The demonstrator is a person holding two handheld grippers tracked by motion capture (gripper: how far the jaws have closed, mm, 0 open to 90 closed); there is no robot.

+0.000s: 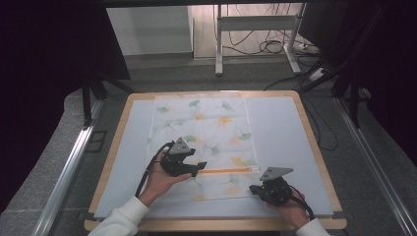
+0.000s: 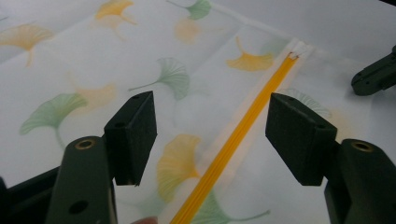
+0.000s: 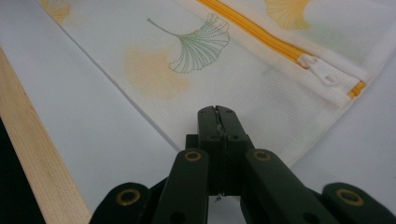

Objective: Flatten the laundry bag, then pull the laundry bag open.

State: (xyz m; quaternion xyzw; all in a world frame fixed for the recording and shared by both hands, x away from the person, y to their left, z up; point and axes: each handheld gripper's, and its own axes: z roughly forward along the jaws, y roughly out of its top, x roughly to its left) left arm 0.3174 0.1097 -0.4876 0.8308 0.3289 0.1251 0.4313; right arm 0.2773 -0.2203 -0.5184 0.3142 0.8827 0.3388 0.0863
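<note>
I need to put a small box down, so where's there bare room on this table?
The widest free patch is the white mat right of the ginkgo-print mesh bag, out to the table's wooden edge. A narrower strip lies left of the bag. The near side is crowded: left gripper over the yellow zipper, right gripper at the bag's near right corner.

— What sort of room is this?
— A lab: black curtains [image 1: 44, 73], metal frame rails [image 1: 66, 167], loose cables [image 1: 270, 46] on a grey floor [image 1: 162, 73], one bare work table [image 1: 314, 147].
</note>
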